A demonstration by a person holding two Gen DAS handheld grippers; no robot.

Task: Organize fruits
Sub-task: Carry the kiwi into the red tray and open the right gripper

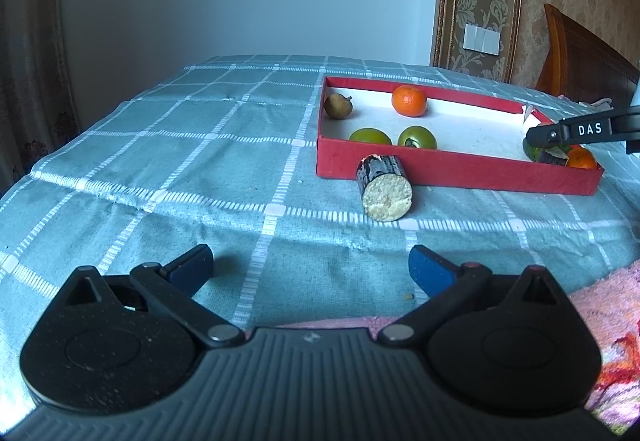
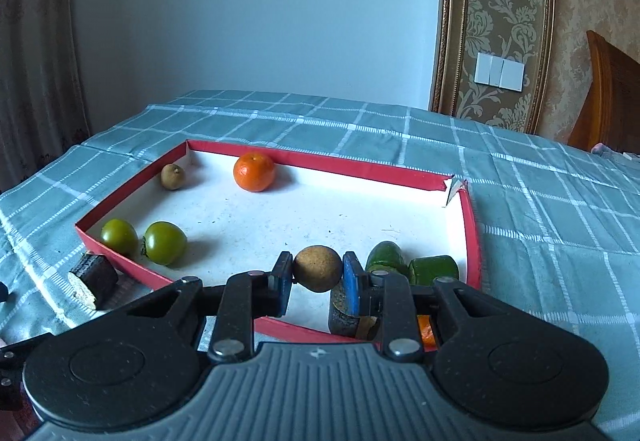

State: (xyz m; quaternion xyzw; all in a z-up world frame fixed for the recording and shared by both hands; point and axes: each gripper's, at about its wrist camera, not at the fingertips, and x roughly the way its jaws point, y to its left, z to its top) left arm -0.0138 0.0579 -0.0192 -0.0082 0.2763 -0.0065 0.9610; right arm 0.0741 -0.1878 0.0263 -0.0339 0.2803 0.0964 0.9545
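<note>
Left wrist view: the left gripper [image 1: 310,265] hangs wide and empty; the cut cane piece [image 1: 385,187] lies ahead, touching the red tray [image 1: 460,173].

Right wrist view: the right gripper [image 2: 316,273] pinches a round brown fruit [image 2: 318,267] above the tray's near edge. That smooth ball could squirt out and roll into the green fruits [image 2: 164,242] on its left.

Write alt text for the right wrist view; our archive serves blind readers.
The right claw pinches a small round brown fruit above a shallow red tray on a checked tablecloth. In the tray lie an orange, two green fruits, another brown fruit and green cut pieces.
</note>
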